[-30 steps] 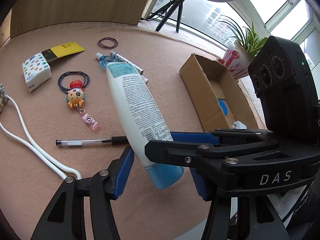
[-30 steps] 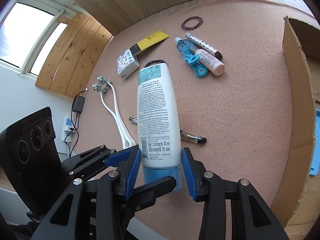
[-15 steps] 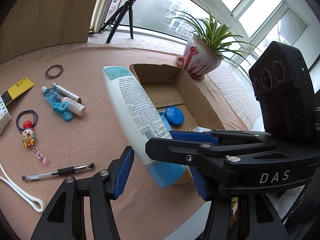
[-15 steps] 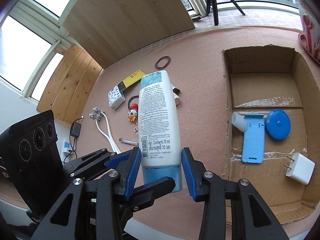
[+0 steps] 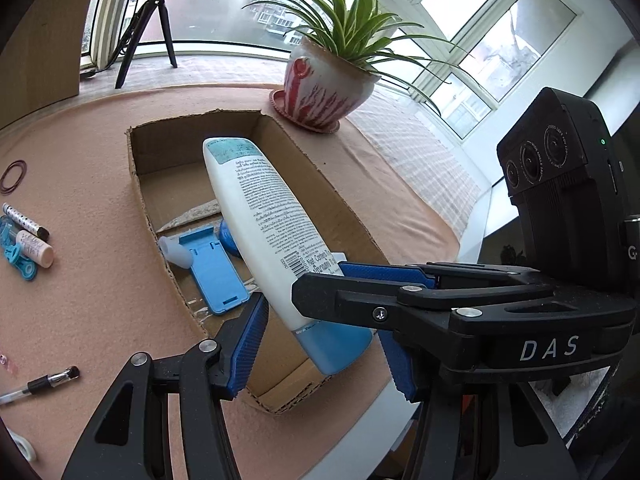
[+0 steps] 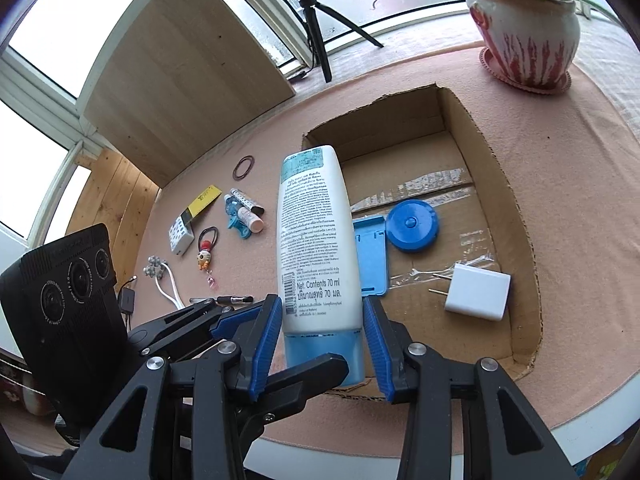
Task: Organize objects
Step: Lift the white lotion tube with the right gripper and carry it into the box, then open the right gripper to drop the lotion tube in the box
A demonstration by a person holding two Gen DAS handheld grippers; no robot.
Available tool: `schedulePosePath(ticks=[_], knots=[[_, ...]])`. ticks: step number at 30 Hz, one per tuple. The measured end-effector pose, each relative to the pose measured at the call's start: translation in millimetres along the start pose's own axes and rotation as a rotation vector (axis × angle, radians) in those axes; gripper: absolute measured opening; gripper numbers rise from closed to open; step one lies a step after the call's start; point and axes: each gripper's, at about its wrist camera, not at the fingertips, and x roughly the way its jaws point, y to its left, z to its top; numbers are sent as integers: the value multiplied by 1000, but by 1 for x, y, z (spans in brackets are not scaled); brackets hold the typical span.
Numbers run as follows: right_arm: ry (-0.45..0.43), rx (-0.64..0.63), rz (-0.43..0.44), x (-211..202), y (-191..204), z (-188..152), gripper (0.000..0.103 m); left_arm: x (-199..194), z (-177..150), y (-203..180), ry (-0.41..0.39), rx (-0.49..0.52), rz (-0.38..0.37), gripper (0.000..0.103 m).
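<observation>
Right wrist view now has my right gripper [image 6: 322, 328] carrying the white lotion tube [image 6: 314, 236] over the near edge of the cardboard box [image 6: 516, 216]; a second ago the same tube hung above the loose clutter on the pink felt, with only a sliver of box at the side. Both blue ribbed pads [image 6: 266, 338] press the tube's lower body just above its pale blue cap, which points back toward me while the flat crimped end points away. The tube is smooth glossy plastic, printed with small text and a barcode.

From the left wrist camera my left gripper [image 5: 320, 332] sits spread, its pads either side of the tube's cap end without clearly touching it, and the plant pot [image 5: 324, 84] has swung into full sight where half a second back it sat further off.

Inside the box, on taped corrugated floor, lie a flat blue plastic stand [image 6: 370, 258], a round blue disc [image 6: 412, 226] and a white boxy plug adapter [image 6: 478, 292] with two metal prongs. Left behind on the felt are a pen [image 5: 40, 384], hair bands [image 6: 243, 167], a cartoon badge reel [image 6: 204, 258] and small bottles [image 6: 244, 214].
</observation>
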Motion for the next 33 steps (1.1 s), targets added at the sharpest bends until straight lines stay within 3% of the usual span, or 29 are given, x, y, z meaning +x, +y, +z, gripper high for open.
schedulePosePath(ticks=[3,6,8,10,12,21,33], knots=[[-9,14,-14,-5,-8,-2,38,7,2,-6,7,21,15,59],[-25,12,-47,-8,-12,-4,39,10,3,-6,0,36,118,67],[-51,0,-87,-10,-13,-4,40,11,3,0,7,24,144,67],[-70,-7,-115,-12,-14,-3,52,8,2,7,7,6,150,67],[-88,-3,-128,-13,-16,-3,54,2,0,12,0,-3,157,67],[-101,-34,-112,-5,2,0,54,-33,-12,46,-34,-73,216,67],[-63,-104,-23,26,56,14,54,-93,-35,128,-74,-240,338,67]])
